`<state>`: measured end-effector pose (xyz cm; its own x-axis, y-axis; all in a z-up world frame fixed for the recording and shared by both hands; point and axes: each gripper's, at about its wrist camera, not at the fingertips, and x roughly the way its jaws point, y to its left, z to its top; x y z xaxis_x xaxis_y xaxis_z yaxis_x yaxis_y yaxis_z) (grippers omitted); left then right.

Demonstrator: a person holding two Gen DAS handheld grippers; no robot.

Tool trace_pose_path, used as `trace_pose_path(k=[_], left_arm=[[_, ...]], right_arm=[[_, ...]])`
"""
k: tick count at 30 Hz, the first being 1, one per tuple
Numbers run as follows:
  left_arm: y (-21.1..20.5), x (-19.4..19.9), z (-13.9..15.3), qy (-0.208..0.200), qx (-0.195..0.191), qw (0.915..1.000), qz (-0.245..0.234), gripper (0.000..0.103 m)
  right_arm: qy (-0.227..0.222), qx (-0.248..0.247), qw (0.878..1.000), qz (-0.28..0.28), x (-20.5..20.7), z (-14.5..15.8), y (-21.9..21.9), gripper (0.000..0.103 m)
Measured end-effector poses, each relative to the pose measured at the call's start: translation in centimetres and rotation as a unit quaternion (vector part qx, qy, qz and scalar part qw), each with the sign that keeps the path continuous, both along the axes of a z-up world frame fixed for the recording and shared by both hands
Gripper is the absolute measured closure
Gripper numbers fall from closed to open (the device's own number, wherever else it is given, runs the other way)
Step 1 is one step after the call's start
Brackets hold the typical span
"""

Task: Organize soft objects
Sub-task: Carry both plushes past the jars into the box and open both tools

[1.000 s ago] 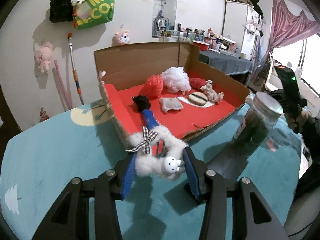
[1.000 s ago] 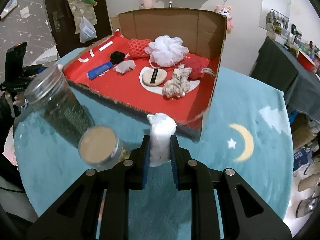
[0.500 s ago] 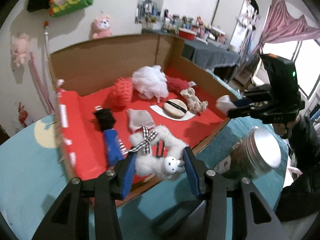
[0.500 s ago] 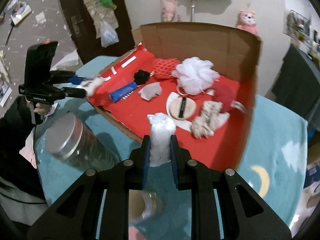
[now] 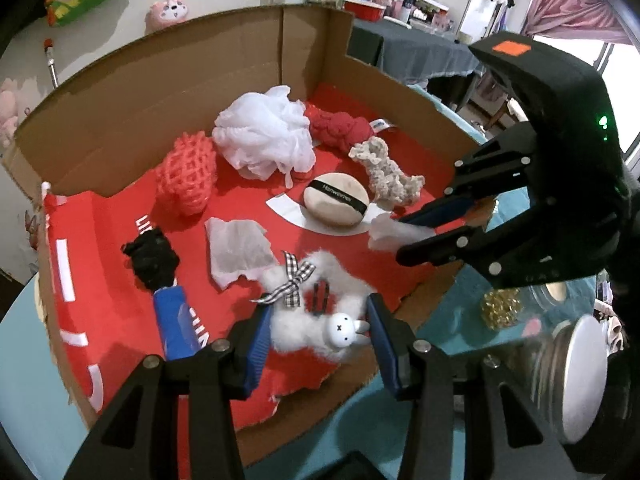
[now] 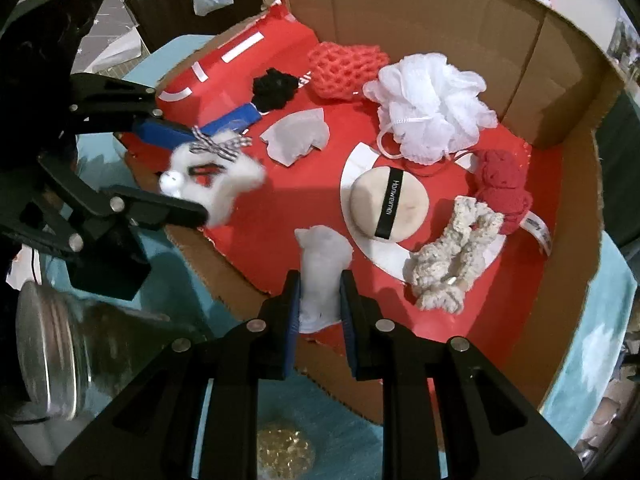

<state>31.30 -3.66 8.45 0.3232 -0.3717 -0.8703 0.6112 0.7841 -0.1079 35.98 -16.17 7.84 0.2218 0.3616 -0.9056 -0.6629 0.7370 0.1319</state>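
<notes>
Soft things are gathered in one cardboard box (image 5: 120, 120) with a red floor, which sits on the surface (image 6: 612, 280) under a teal cover. Both tools hang over the box's near, low edge and point down into it, so the open red floor lies straight ahead of and below each load; the judgement is that a drop, not a reach, comes next. The left tool (image 5: 318, 344) pinches one white fluffy rabbit toy (image 5: 320, 320) with a checked bow, held crosswise between the pads. The right tool (image 6: 320, 304) is pressed on one white cotton wad (image 6: 322, 264), its long axis running along the fingers. Already lying inside: one white mesh puff (image 5: 264, 136), one red net pouch (image 5: 186, 174), one red knit bundle (image 5: 338, 128), one round powder puff (image 5: 336, 200), one beige scrunchie (image 5: 386, 170), one grey-white pad (image 5: 238, 250), one black scrunchie (image 5: 152, 256), one blue strip (image 5: 178, 326). Outside stand one jar (image 5: 576, 376) and one gold tangle (image 5: 502, 308).
</notes>
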Motion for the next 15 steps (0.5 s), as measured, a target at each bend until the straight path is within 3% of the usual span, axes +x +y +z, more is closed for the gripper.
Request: trace_pose_path(k=[15], left_arm=[[-1.6,2.2,-2.4,0.039,0.036,0.9986,-0.009,0.054]], right_arm=[[0.057,-0.008,0.998,-0.019,2.1,-2.0,0.7,0.085]])
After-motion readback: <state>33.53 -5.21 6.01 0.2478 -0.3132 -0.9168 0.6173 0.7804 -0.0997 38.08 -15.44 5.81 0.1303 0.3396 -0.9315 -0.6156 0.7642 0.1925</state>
